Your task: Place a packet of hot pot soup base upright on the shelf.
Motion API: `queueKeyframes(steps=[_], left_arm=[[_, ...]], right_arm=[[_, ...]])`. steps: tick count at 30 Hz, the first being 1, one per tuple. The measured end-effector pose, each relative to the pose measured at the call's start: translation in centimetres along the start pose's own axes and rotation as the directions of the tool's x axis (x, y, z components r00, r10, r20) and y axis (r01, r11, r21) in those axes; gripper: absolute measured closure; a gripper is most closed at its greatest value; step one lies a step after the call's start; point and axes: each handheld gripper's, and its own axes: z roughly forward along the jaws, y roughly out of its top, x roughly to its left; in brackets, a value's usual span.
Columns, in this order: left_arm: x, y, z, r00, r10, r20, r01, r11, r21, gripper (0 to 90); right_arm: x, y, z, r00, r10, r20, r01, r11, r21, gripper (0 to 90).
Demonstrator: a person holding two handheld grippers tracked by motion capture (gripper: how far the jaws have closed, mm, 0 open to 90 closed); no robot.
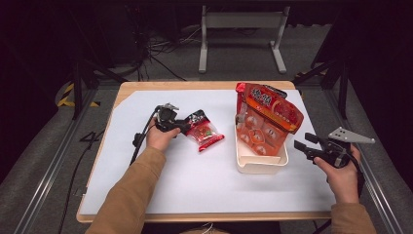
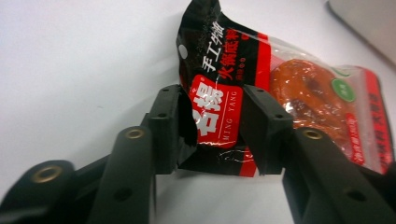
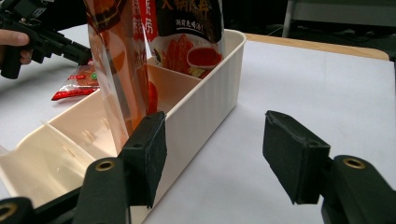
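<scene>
Left gripper is pinching the black end of a red snack packet lying on the white worktop. Right gripper sits wide apart, holding nothing, just beside the cream bin holding 2 big bags.

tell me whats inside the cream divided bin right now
Two tall snack bags stand in the cream bin: an orange-red bag in front and a black-topped bag behind it. The near compartment looks empty. The bags hide the bin's floor beneath them.

Red-black packet, cream bin
</scene>
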Motion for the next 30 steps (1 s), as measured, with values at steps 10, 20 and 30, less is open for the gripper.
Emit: queueKeyframes(steps=[10, 20, 30], left_arm=[[0.5, -0.3, 0.1, 0.9993, 0.004, -0.038, -0.003, 0.9998, 0.022, 87.7], [0.1, 0.2, -1.8, 0.9988, 0.048, -0.006, -0.048, 0.9979, -0.044, 89.9], [-1.3, 1.2, -4.7, 0.9944, 0.100, 0.035, -0.094, 0.9863, -0.136, 90.0]], right_arm=[[0.0, 0.0, 0.0, 1.0000, 0.002, -0.004, -0.002, 1.000, -0.004, 39.8], [0.0, 0.0, -0.1, 0.9999, 0.007, -0.013, -0.007, 1.000, -0.002, 43.1], [-0.1, 0.0, -0.1, 0.9995, -0.005, -0.032, 0.005, 1.000, 0.028, 53.7]])
